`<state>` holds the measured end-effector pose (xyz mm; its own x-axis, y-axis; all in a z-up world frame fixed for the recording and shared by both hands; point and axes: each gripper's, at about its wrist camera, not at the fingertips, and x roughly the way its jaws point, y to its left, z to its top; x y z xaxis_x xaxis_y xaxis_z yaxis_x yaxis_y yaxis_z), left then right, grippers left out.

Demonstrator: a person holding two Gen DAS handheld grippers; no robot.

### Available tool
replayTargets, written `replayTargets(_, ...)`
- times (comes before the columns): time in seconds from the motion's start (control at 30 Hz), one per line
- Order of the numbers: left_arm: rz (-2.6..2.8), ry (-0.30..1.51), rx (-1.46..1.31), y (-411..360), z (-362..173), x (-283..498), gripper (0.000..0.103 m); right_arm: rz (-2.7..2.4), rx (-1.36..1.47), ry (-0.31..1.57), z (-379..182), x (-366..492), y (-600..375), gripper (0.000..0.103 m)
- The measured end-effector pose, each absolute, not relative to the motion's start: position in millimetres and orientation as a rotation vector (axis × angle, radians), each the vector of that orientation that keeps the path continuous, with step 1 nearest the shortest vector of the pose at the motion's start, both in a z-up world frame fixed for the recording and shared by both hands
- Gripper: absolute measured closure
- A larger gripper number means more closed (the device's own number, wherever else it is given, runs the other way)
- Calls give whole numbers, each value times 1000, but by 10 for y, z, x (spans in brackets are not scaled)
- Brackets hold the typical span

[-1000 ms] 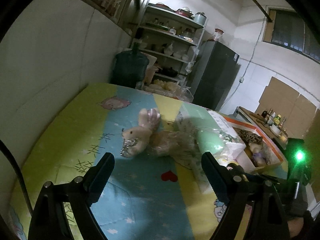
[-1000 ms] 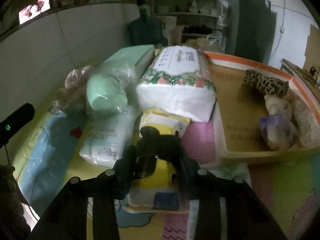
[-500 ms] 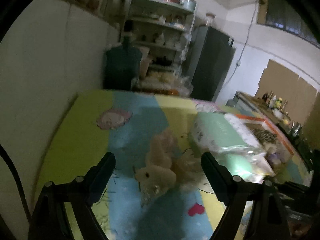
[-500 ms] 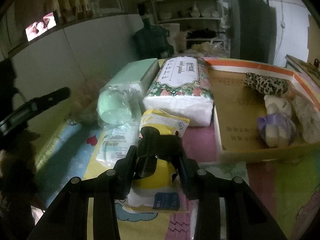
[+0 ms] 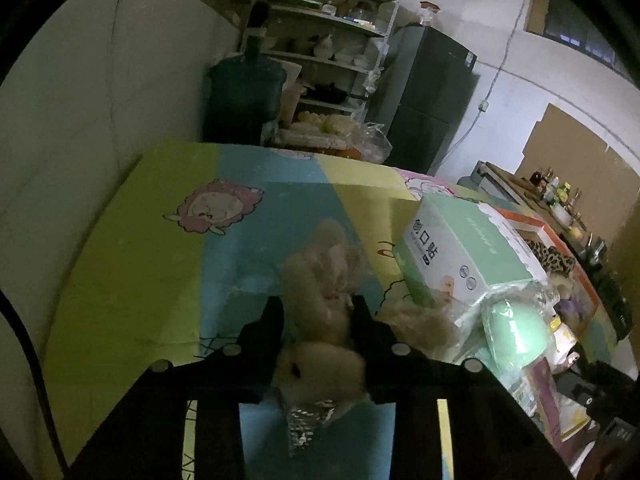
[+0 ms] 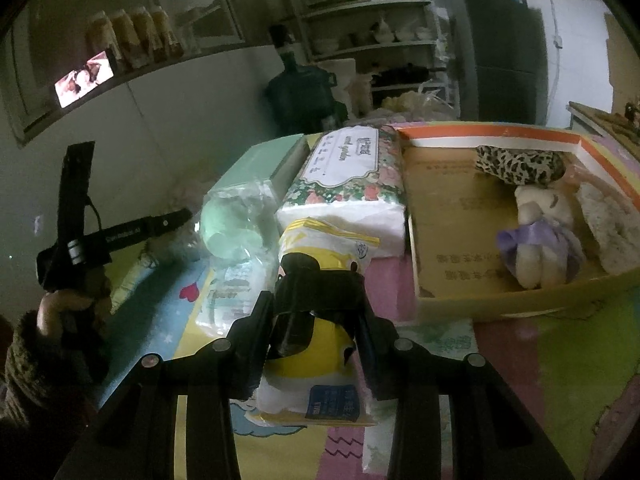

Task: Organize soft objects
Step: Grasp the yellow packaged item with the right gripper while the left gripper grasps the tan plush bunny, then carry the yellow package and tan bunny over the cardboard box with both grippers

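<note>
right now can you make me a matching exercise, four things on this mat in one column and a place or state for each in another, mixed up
Things:
1. cream plush toy
2. yellow tissue pack
3. leopard-print item
4. floral tissue pack

Places or states:
A. lies inside the cardboard box
B. pinched between the left tongs
C. lies on the mat just left of the cardboard box
D. sits between the right tongs

Pairs: 1-B, 2-D, 3-A, 4-C
</note>
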<state>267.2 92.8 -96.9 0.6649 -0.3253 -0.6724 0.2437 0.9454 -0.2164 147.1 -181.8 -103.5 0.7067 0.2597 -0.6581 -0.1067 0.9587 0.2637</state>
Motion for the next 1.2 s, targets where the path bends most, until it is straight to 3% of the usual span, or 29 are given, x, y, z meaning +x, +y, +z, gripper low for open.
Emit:
replayTargets(0.57,-248,575,-102,987,-444,2047,75,213,221,672,-831,1272,-1825,63)
replayTargets(1.2,-376,517,-76,235,-113,1581,75,211,221,546,-483,1024,-1967,63)
